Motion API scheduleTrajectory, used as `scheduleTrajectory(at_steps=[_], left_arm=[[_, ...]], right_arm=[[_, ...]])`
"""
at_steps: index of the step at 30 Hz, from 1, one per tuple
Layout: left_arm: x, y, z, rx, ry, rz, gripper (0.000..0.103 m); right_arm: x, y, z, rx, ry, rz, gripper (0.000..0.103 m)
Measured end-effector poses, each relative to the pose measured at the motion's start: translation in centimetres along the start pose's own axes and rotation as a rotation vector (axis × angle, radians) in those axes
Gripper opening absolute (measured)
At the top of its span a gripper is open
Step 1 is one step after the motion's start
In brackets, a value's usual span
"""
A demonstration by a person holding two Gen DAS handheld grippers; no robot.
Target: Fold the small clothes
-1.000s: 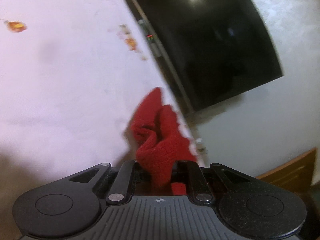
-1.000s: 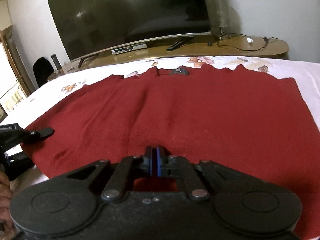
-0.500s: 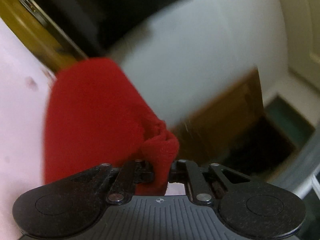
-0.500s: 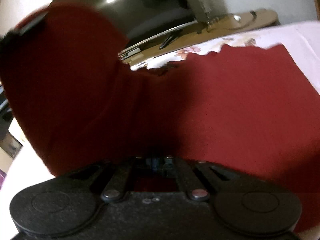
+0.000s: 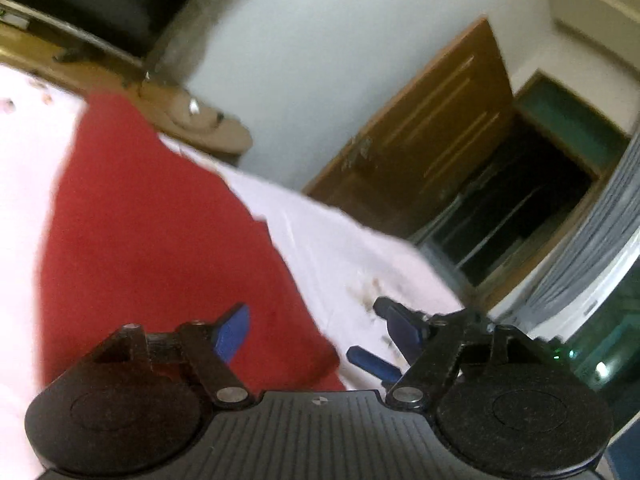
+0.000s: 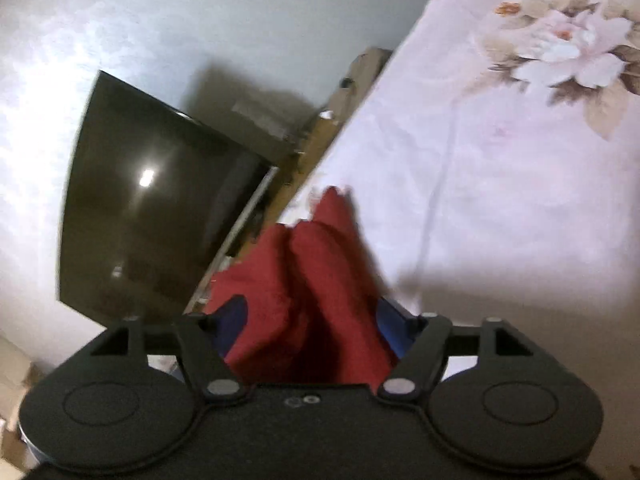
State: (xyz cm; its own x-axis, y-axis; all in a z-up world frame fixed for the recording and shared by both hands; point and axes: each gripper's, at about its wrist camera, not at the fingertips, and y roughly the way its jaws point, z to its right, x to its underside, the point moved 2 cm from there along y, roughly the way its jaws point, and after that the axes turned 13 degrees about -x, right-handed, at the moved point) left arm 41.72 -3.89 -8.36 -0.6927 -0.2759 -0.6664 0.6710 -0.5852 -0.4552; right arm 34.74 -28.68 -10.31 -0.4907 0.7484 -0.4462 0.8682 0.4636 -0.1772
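A red knitted garment (image 5: 152, 248) lies on the white floral bed sheet (image 5: 340, 248). My left gripper (image 5: 316, 332) is open just above the garment's near right corner, and nothing is between its blue pads (image 5: 232, 334). In the right wrist view a bunched fold of the red garment (image 6: 312, 292) sits between my right gripper's (image 6: 312, 320) spread blue fingers (image 6: 394, 322); the jaws stand wide apart and do not pinch it. The views are blurred by motion.
A dark TV (image 6: 156, 204) on a wooden stand (image 5: 100, 68) runs along the far side of the bed. A brown door (image 5: 424, 132) and a dark doorway (image 5: 528, 196) lie beyond the bed's right corner. A flower print (image 6: 560, 48) marks the sheet.
Both grippers carried the left side of the garment up and over to the right. Both jaws have opened and let the cloth go.
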Motion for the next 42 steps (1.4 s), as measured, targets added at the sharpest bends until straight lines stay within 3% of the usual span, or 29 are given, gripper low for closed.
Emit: scheduleTrajectory(at_steps=[4, 8, 10, 15, 18, 22, 27, 30, 31, 37, 40, 42], left_arm=[[-1.9, -3.0, -5.0, -0.194, -0.105, 0.111, 0.074], [-2.7, -2.7, -9.4, -0.339, -0.157, 0.068, 0.074], [-2.8, -2.3, -10.4, -0.365, -0.156, 0.055, 0.074], [-2.5, -0.2, -10.4, -0.395, -0.163, 0.019, 0.074], [-2.9, 0.6, -10.4, -0.388, -0.162, 0.022, 0.074], [-2.7, 0.6, -11.1, -0.390, -0.149, 0.017, 0.074], [-3.1, 0.9, -10.7, -0.397, -0.072, -0.019, 0.074], [-3.8, 1.3, -10.1, -0.417, -0.038, -0.038, 0.074], [-4.1, 1.4, -9.8, -0.424, -0.028, -0.031, 0.074], [-5.2, 0.9, -7.1, -0.348, -0.021, 0.071, 0.074], [-5.1, 2.8, -5.4, -0.384, 0.066, 0.024, 0.074], [-4.4, 5.0, -5.2, -0.423, 0.086, -0.068, 0.074]], right_arm=[[0.6, 1.5, -1.6, -0.046, -0.021, -0.049, 0.068], [0.5, 3.4, -1.3, -0.007, -0.044, -0.121, 0.065], [0.1, 4.7, -0.8, 0.000, -0.038, -0.148, 0.062], [-0.4, 7.4, -0.4, 0.008, -0.080, -0.213, 0.055], [-0.1, 8.7, -1.7, 0.017, -0.214, -0.277, 0.055], [-0.3, 9.2, -2.0, 0.012, -0.273, -0.297, 0.051], [0.2, 10.7, -3.1, -0.054, -0.304, -0.365, 0.046], [0.7, 11.2, -3.7, 0.042, -0.396, -0.344, 0.020], [0.9, 11.3, -4.1, 0.056, -0.428, -0.343, 0.016], [0.4, 8.2, -8.7, -0.007, -0.566, -0.246, 0.013], [-0.3, 6.0, -9.4, -0.012, -0.584, -0.202, 0.013], [-0.7, 5.9, -7.2, 0.047, -0.560, -0.202, 0.013]])
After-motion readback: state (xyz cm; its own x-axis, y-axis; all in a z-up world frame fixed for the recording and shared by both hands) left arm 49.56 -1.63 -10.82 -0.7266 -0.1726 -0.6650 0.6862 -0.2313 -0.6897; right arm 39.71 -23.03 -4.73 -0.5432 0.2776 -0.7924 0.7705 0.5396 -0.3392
